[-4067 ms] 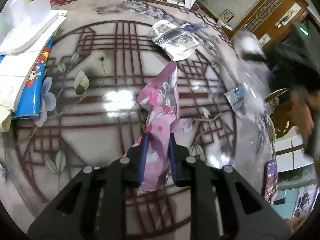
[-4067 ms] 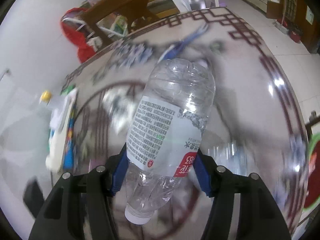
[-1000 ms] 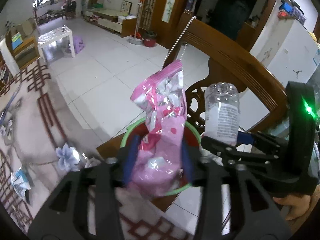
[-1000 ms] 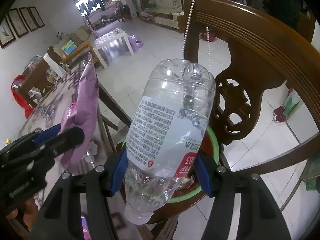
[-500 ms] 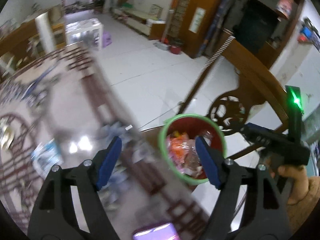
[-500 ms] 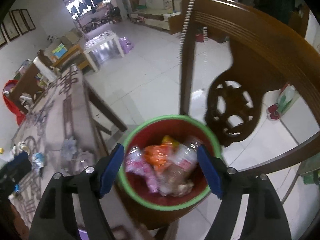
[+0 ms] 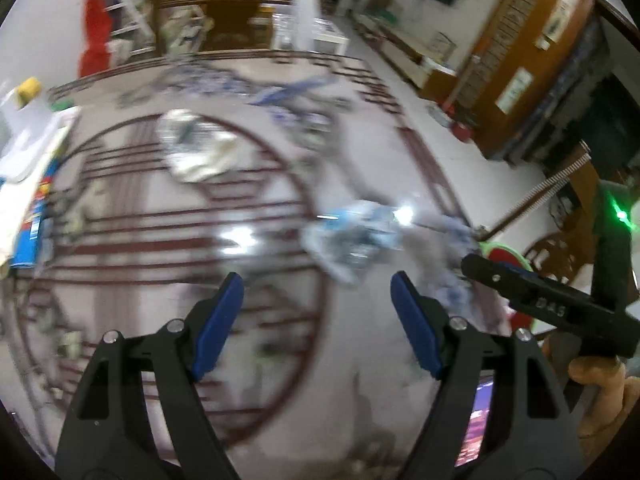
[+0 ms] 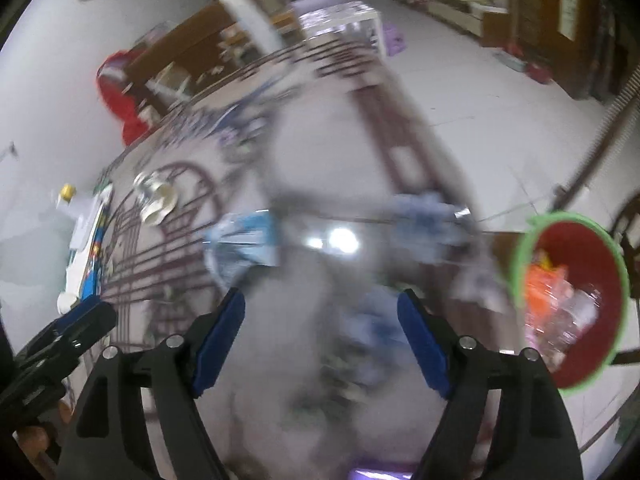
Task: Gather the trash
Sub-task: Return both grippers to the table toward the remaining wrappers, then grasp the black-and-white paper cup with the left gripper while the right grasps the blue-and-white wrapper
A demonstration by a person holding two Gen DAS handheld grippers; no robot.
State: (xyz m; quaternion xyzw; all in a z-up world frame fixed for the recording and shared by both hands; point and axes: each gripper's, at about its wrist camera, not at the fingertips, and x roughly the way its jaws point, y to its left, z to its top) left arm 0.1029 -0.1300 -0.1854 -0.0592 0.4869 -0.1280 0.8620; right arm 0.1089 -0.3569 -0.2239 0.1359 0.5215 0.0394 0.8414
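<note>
Both views are blurred by motion. My left gripper (image 7: 318,320) is open and empty above the patterned round table (image 7: 160,216). A crumpled blue-and-clear wrapper (image 7: 352,236) lies just ahead of it, and a crumpled grey-white wrapper (image 7: 196,152) lies farther back. My right gripper (image 8: 320,340) is open and empty over the table edge; the blue wrapper (image 8: 244,240) lies ahead to its left. The red bin with a green rim (image 8: 572,300) stands to the right, holding orange, pink and clear trash. The right gripper's side (image 7: 540,308) shows in the left wrist view.
Books and white boxes (image 7: 28,184) sit at the table's left edge. A phone (image 7: 478,424) lies by the near right edge. A wooden chair (image 7: 560,248) stands beside the bin (image 7: 508,254). A second chair and a red garment (image 7: 96,40) are behind the table.
Both grippers have let go of the pink bag and the bottle into the bin, opened, and swung left from the bin back over the table.
</note>
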